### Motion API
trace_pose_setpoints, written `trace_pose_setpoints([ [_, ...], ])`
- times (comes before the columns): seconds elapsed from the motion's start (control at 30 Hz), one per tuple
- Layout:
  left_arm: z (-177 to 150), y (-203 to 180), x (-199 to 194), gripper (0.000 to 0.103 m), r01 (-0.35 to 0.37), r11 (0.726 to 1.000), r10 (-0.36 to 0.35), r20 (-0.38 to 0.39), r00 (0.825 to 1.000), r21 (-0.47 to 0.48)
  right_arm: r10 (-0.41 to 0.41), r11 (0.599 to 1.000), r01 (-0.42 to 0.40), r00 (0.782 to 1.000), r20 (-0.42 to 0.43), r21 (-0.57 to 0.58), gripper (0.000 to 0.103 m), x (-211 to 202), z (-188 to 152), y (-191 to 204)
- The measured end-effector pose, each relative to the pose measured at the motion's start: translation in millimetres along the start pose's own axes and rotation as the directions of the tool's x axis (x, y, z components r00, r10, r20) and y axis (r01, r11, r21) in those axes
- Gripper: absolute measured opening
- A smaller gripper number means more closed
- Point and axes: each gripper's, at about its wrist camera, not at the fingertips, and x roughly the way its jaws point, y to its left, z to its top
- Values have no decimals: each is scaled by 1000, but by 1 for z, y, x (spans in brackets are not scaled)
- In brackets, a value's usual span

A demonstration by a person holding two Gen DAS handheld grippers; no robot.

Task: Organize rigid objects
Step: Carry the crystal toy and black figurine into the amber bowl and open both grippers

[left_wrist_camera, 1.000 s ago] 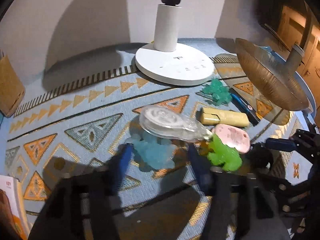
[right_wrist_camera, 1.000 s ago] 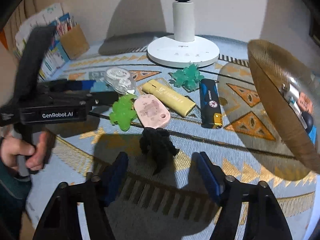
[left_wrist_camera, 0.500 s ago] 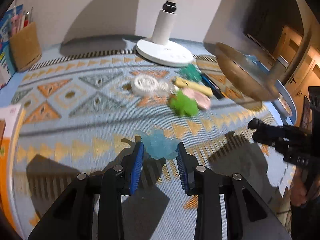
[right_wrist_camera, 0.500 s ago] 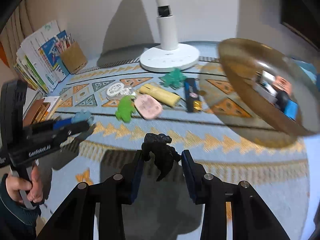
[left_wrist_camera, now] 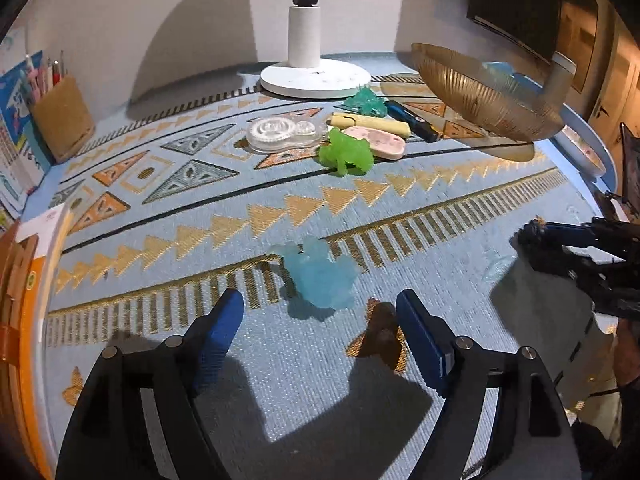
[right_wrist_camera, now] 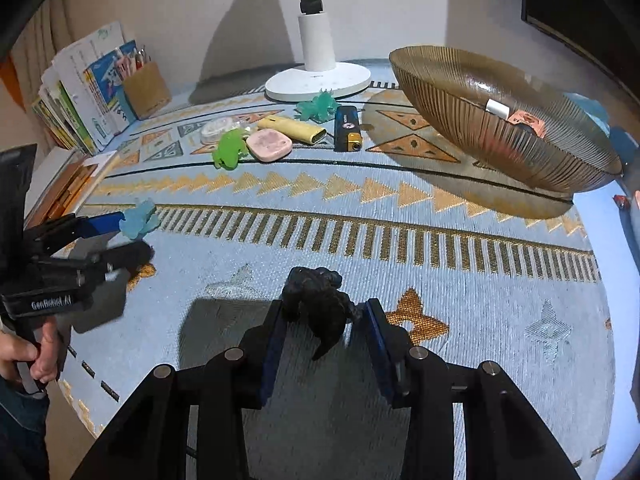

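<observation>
A light blue translucent figure (left_wrist_camera: pixel 320 276) lies on the patterned mat (left_wrist_camera: pixel 280 380), just ahead of my left gripper (left_wrist_camera: pixel 319 300). Its jaws are opening and stand wide, with neither pad on the figure. In the right wrist view a black figure (right_wrist_camera: pixel 316 308) sits on the mat between the fingers of my right gripper (right_wrist_camera: pixel 325 303). Those jaws are opening too, and the pads stand close beside the figure without pressing it. The right wrist view also shows the left gripper (right_wrist_camera: pixel 120 236) by the blue figure (right_wrist_camera: pixel 138 218).
Further back lie a green figure (left_wrist_camera: pixel 346 154), pink tag (left_wrist_camera: pixel 376 142), yellow case (left_wrist_camera: pixel 370 124), teal figure (left_wrist_camera: pixel 366 100), dark lighter (left_wrist_camera: pixel 412 120) and clear tape dispenser (left_wrist_camera: pixel 284 134). A ribbed bowl (right_wrist_camera: pixel 500 128) holding items stands right, a lamp base (right_wrist_camera: pixel 318 80) behind, books (right_wrist_camera: pixel 72 96) left.
Each gripper shut on its figure and drew it from the far cluster to the near part of the mat. Both pairs of jaws have now spread apart from the figures.
</observation>
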Motion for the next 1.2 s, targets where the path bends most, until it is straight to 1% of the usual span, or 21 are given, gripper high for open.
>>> trace_pose_setpoints([
  [0.03,1,2,1,77,-1,1000,0,-4,1000,-12,25,1000,-25,1000,6,16,67,-1,-1,-3],
  [0.07,2,6,3,77,3,1000,-4,-10,1000,-29,28,999,-28,1000,13,28,73,-2,-2,-5],
  [0.17,6,10,4,77,36,997,-36,1,999,-63,5,1000,-6,1000,27,17,73,-1,-4,-3],
  [0.23,10,7,8,75,17,998,-18,-7,1000,-53,-22,1000,22,999,29,3,73,1,-3,2],
  [0.27,10,4,9,70,3,999,-3,-7,1000,-44,-41,999,41,999,30,-3,73,2,-3,5],
  [0.3,12,1,10,65,-11,999,10,-5,1000,-33,-68,998,68,997,33,-17,70,3,-3,10],
  [0.37,14,-4,10,36,-2,1000,2,3,1000,-17,-137,989,139,989,47,-57,46,5,-5,19],
  [0.4,15,-5,9,36,0,1000,1,7,1000,-17,-140,986,144,989,55,-82,39,4,-5,26],
  [0.43,15,-5,7,36,22,999,-21,10,1000,-26,-124,988,129,991,54,-88,37,3,-5,28],
  [0.47,16,-5,4,36,62,997,-61,16,998,-44,-116,988,121,992,56,-91,37,2,-6,30],
  [0.5,16,-6,3,36,78,996,-77,23,997,-50,-112,988,118,992,65,-97,37,-1,-6,33],
  [0.63,27,-19,-24,36,105,994,-102,97,990,-32,-72,994,81,990,119,-73,37,-26,1,32],
  [0.77,53,-39,-65,36,133,991,-131,209,969,5,-50,999,52,972,229,-6,37,-77,20,12],
  [0.8,62,-44,-75,36,144,989,-143,239,960,11,-33,999,30,969,244,17,37,-87,27,3],
  [0.87,79,-54,-94,36,175,984,-174,298,939,23,27,995,-51,964,264,86,37,-109,41,-22],
  [0.9,89,-59,-102,36,188,982,-187,324,927,29,32,991,-67,960,277,117,37,-119,45,-34],
  [0.97,110,-70,-115,36,221,974,-222,363,905,46,-6,986,-45,953,304,159,37,-136,56,-57],
  [1.0,123,-79,-120,36,235,970,-240,379,894,58,-49,984,-9,948,316,180,37,-143,62,-68],
  [1.07,144,-92,-122,36,239,968,-251,397,883,80,-137,973,64,932,336,221,37,-159,77,-91],
  [1.13,167,-109,-118,36,249,963,-270,404,874,106,-181,959,89,923,339,268,37,-168,92,-113],
  [1.2,186,-122,-105,36,270,956,-292,393,872,111,-226,943,122,917,328,308,37,-170,105,-133],
])
